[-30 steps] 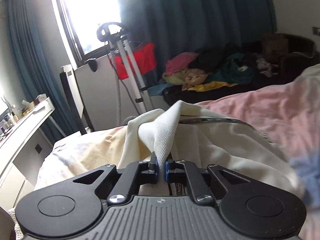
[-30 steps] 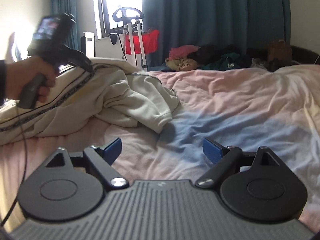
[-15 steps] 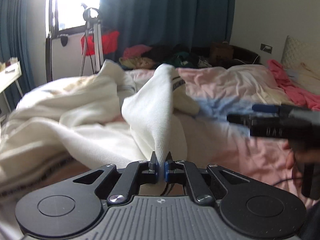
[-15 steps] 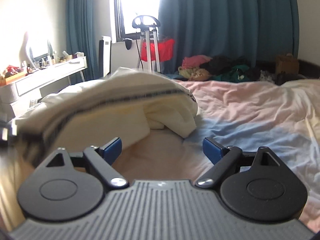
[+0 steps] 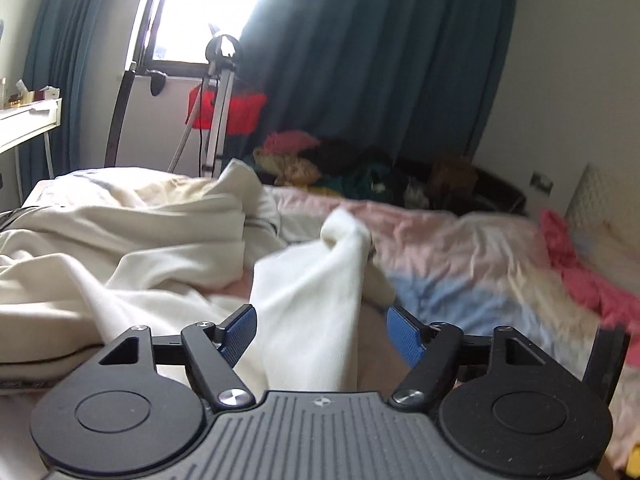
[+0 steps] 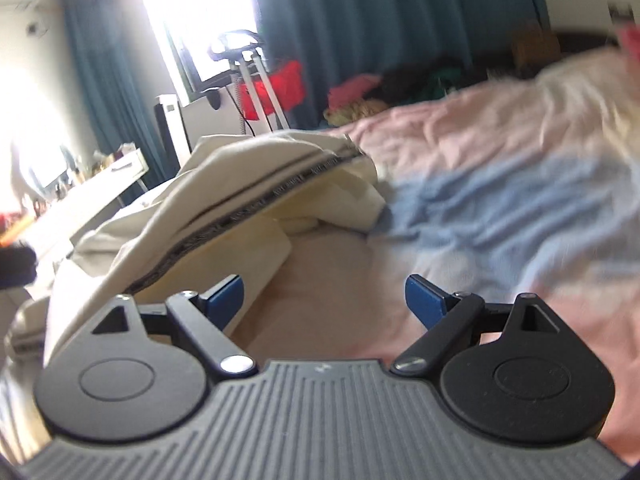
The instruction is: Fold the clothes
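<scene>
L gripper (image 5: 322, 330) is sitting w/ jaws apart, a peak of the cream garment (image 5: 312, 280) standing loose btwn them. R gripper (image 6: 324, 300) is gaping too, garment lying near-left on the bed (image 6: 500, 208). Soft, floppy, prob. light; grab the trimmed edge (image 6: 260, 204).

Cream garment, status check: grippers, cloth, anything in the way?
Left gripper open, a cream garment fold loose between its fingers. Right gripper open, empty, beside the garment's striped edge. Garment bunched, unfolded on the bed. Nothing blocking.
</scene>
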Demonstrator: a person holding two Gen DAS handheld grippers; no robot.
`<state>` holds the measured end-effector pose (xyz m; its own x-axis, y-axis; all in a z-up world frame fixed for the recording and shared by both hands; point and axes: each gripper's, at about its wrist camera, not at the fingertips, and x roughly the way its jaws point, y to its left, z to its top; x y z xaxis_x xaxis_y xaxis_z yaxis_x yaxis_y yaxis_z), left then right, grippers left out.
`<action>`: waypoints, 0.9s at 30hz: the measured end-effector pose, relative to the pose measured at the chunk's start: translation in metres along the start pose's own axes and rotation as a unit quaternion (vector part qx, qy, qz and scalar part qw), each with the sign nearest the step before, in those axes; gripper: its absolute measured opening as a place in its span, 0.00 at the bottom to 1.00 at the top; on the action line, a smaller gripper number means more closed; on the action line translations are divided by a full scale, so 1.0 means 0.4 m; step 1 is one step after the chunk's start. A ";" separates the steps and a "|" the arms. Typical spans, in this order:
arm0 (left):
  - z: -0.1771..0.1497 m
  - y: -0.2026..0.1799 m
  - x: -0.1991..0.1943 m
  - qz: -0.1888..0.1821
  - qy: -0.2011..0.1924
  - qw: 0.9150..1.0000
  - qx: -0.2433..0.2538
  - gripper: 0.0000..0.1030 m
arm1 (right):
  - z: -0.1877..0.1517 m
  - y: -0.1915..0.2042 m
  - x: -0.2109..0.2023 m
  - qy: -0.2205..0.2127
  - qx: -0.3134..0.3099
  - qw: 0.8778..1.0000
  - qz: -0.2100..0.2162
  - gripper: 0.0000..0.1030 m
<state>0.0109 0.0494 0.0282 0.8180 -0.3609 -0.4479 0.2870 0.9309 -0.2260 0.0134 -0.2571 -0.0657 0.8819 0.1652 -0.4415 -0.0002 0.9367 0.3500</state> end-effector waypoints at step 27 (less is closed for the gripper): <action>-0.095 0.127 0.135 0.065 -0.009 0.997 -0.032 0.70 | 0.222 -0.059 0.442 0.027 0.267 0.963 0.003 0.81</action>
<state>0.0506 0.0749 -0.0404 0.8557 -0.2349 -0.4612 0.1452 0.9642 -0.2217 0.2112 -0.2777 -0.0785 0.8565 0.2003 -0.4757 0.2495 0.6462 0.7213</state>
